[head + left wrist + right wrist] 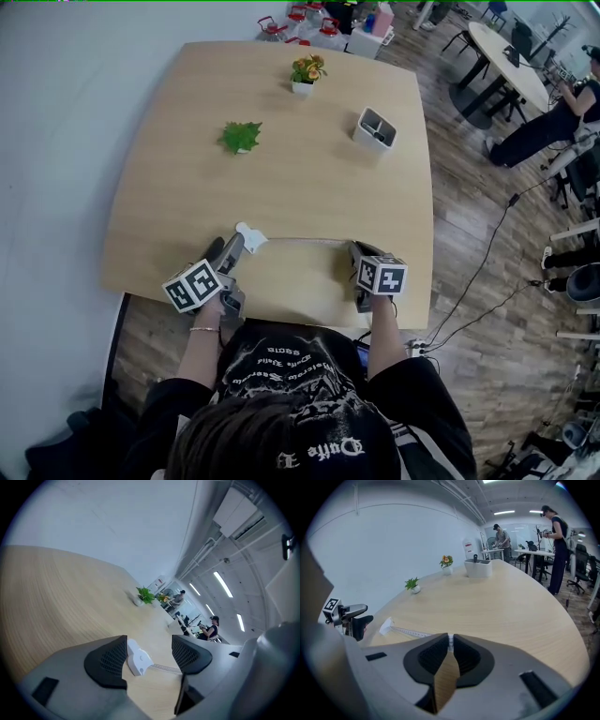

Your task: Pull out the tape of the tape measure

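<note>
Tape measure case (249, 236) lies flat on the table (281, 178), near the front edge, at about 7 o'clock from the table's middle. Tape (309, 241) is drawn out. In the head view its long axis runs 9 to 3 o'clock, roughly parallel to the near edge. The case is at the 9 o'clock end, the free end at 3 o'clock.

Case is white plastic, small and rounded, with a small round mark on its upper face. The tape is a thin pale strip with fine dark graduations, seen best in the right gripper view (410, 632). It lies low over the wood. Cannot tell if it touches all along.

Left gripper (230, 251): tongs stand wide apart. In its own view the case (137, 657) sits in the gap close by the left pad, not squeezed. Contact with that pad not clear.

Right gripper (356, 248): tongs brought together, clamped on the tape's free end. A white sliver shows between the pads (450, 641).

Further out on the table:
- Green plant (242, 137), 11 o'clock from centre.
- Flower pot (307, 73), 12 o'clock, near the far edge.
- White box (375, 128), 2 o'clock.
</note>
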Demonstrator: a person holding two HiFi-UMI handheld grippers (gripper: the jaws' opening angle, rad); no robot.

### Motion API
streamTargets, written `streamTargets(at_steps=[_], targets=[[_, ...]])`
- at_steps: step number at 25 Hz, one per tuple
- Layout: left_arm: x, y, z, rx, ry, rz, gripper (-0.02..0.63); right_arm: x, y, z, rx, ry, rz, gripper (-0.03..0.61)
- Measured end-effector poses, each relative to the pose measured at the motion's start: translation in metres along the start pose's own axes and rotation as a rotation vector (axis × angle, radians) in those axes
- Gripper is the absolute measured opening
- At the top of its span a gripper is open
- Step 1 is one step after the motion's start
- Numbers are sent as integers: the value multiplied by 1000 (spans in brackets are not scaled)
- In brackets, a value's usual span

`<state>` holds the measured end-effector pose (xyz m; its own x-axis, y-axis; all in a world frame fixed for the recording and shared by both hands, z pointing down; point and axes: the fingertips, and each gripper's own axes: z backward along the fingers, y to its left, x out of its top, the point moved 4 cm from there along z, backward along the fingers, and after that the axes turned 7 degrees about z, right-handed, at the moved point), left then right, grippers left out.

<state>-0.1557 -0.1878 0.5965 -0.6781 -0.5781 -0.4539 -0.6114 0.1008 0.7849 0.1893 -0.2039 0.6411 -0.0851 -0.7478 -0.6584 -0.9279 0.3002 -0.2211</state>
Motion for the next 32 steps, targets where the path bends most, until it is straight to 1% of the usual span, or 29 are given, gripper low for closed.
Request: streamTargets(at_steps=[2,5,7,8,10,14,17,19,22,24,28,32], targets=[[0,-2,9,-40,11,-37,304,-1,-1,-2,-4,7,2,44],[0,-2,22,-45,16,-85,304,-5,-3,-6,-9,36,2,52],[0,-3,28,-41,18,-119,304,-6,-4,-7,-12,50,3,100],[1,-3,30,-39,18,-133,304,-6,-5,-7,-11,52,3,101],[4,-3,34,-35,8,-145,304,-7,-6,-8,-11,50,-2,100],[6,-2,39,-22,-17,-136,304,-7,-4,-7,-7,35,-10,101],[5,-1,40,-12,-28,-118,304,-5,5,-5,34,15,-13,187],[5,0,37,-9,-27,-128,304,-3,9,-6,44,-1,11,226],[0,-4,35,-23,-6,-162,304,-3,16,-2,58,-26,59,230],[-2,-10,39,-40,2,-195,304,-2,22,9,53,-55,95,230],[4,-33,40,-96,-4,-315,304,24,30,38,-4,-206,164,230],[7,-55,37,-140,-25,-387,304,47,36,67,-52,-317,205,230]])
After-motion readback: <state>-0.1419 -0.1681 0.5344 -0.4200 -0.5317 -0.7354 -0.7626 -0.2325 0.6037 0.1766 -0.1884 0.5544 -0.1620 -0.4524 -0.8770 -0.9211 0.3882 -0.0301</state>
